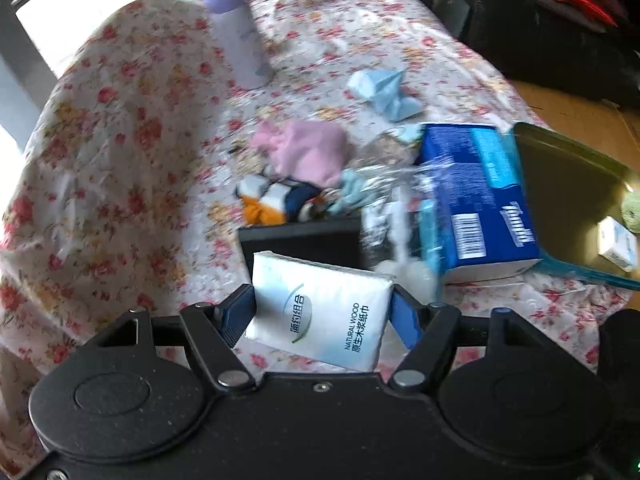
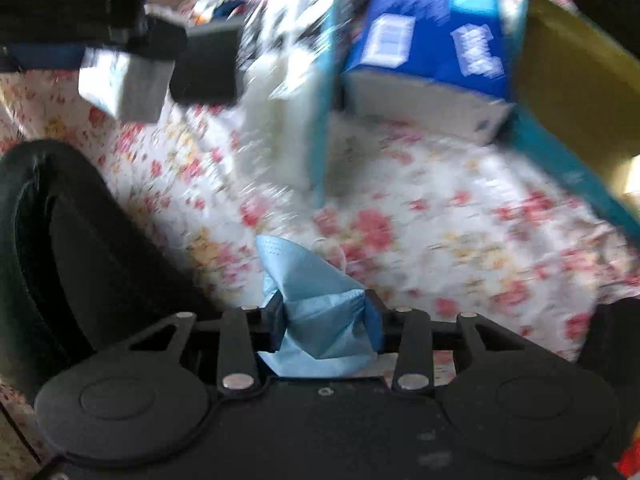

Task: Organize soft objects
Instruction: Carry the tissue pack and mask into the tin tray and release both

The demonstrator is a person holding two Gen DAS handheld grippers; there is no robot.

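left gripper (image 1: 324,312) clamped on white tissue pack (image 1: 320,312), lifted between jaws for sorting | right gripper (image 2: 326,320) pinching crumpled blue face mask (image 2: 316,312), likely same aim | ahead of both jaws: blue tissue box (image 1: 476,204) by teal tray (image 1: 568,184) | left view alone shows pink cloth (image 1: 308,152), purple bottle (image 1: 236,36); right view blurred
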